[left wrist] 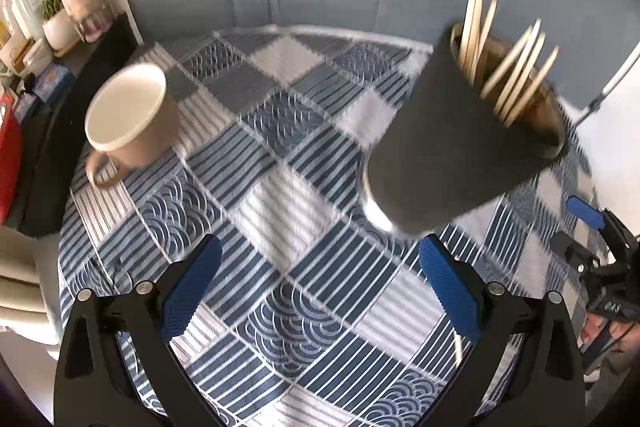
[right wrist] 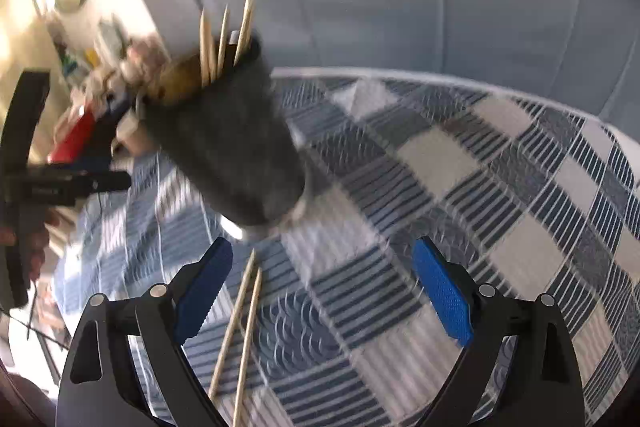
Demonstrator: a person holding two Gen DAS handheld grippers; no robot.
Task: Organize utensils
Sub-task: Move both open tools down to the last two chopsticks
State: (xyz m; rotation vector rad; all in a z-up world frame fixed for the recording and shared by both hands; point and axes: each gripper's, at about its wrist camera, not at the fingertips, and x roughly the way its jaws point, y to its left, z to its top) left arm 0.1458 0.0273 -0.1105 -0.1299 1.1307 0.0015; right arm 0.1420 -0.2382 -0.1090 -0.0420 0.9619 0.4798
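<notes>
Your left gripper (left wrist: 320,291) is hanging over the worktop (left wrist: 304,211) with its blue fingers (left wrist: 192,291) spread wide and nothing sitting between them. Your right gripper (right wrist: 324,291) is doing the same, fingers (right wrist: 440,291) spread wide and pinching nothing.

In the left wrist view, the dark holder (left wrist: 460,131) is showing in the upper right of the frame, tilted, blurred, and carrying a bunch of chopsticks (left wrist: 512,75) that are sticking up out of its mouth. Whether its base is touching the cloth you cannot tell through the blur. A beige mug (left wrist: 132,111) is sitting at the left of the frame on the blue checked tablecloth (left wrist: 280,131), handle pointing toward the lower left, well apart from the holder. Your right gripper is also peeking in at the right edge of that frame.

In the right wrist view, the same holder (right wrist: 228,139) is filling the upper left centre, leaning, with chopstick tips poking up from it. Two loose chopsticks (right wrist: 240,331) are lying on the tablecloth in the lower left of the frame, side by side, just beside your right gripper's left finger and below the holder. Cluttered items are blurring at the far left of both frames.
</notes>
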